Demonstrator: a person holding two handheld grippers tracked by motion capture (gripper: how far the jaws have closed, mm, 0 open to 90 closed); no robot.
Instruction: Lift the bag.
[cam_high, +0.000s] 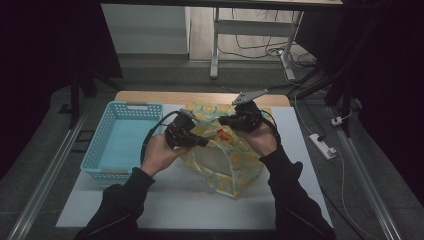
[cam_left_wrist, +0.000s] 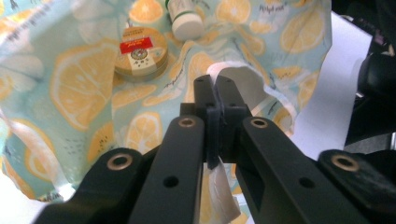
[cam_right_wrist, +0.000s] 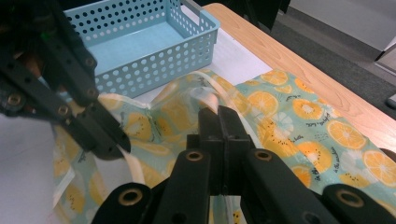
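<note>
Where fingers (cam_left_wrist: 215, 93) meet, bag strap (cam_left_wrist: 223, 70).

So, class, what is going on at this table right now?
A person holds a black two-jaw gripper in each hand over a thin lemon-print plastic bag on the white table. The left gripper is shut on the bag's pale rim, and the right gripper is shut on a handle strap, holding the mouth open. Inside lie a round yellow tin and a small white bottle. A light blue perforated plastic basket stands beside the bag.
</note>
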